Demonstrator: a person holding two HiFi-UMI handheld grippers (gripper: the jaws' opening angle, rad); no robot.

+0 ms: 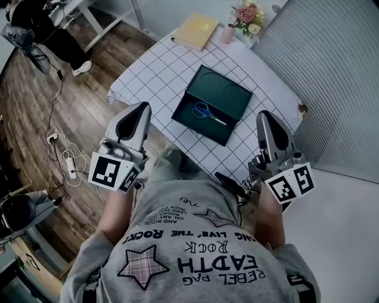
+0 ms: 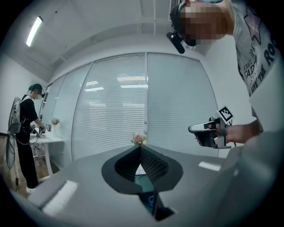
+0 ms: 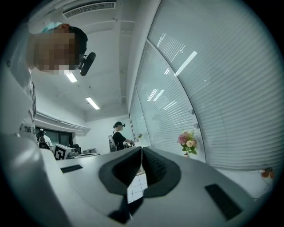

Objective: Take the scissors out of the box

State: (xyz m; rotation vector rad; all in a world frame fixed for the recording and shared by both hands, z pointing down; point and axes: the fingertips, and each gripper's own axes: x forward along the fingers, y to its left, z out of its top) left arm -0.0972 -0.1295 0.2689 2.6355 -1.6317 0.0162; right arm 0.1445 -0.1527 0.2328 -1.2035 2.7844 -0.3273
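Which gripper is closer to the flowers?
Right. The right gripper is by the right edge of the table, on the same side as the flowers; the left gripper is off its left edge, farther.

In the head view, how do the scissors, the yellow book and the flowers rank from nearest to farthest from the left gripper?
1. Scissors: in the open box, to the right of the left gripper.
2. Yellow book: at the far edge of the table.
3. Flowers: at the far corner, to the right of the book.
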